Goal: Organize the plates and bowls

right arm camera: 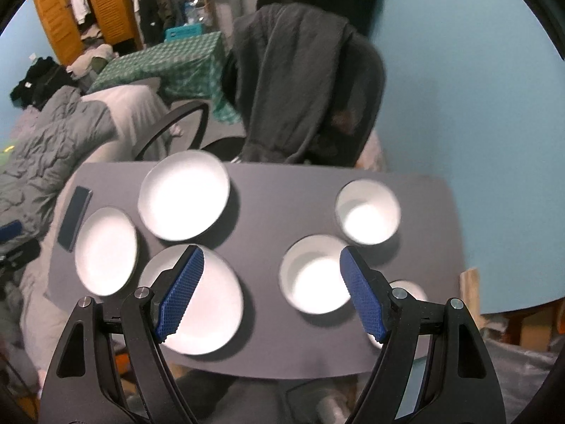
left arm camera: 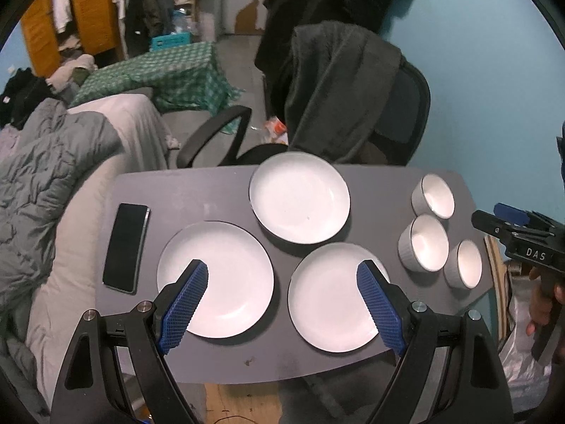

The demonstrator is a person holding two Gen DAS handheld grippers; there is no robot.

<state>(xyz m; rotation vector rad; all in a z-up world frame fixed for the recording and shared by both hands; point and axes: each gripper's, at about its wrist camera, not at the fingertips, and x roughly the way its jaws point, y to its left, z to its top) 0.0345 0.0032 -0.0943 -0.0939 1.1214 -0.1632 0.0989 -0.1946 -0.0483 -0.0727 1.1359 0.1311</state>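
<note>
Left hand-held gripper [left arm camera: 282, 275]: jaws spread wide, nothing btwn them, hovering above the near edge of the desk [left arm camera: 197, 190]. Its blue pads frame two plates: near-left plate [left arm camera: 226, 275] under the left pad, near-right plate [left arm camera: 328, 300] under the right pad. Prob. held high & centred to take in the whole layout before committing to one plate.

Right hand-held gripper [right arm camera: 272, 275]: also released, jaws apart, empty. Sits above the desk's near side w/ the middle bowl [right arm camera: 314, 275] just inside its right pad, so my guess is bowls are its job, plates the left's. Right wrist view is blurry, so fine detail there is unsure.

Outward: third plate, the far plate [left arm camera: 300, 198], lies toward the back edge, close to the other two; none stacked. Three bowls in a loose column on the right side: far bowl [left arm camera: 434, 196], middle one, near bowl [left arm camera: 464, 265], each upright, close together, not nested. Looks like task is at the start: all six pcs lie singly.

A phone [left arm camera: 125, 247] lies flat on the desk's left part, just beside the near-left plate; risk of a knock if that plate is slid leftward. Behind the desk, a chair [left arm camera: 406, 106] w/ dark cloth draped over it.
</note>
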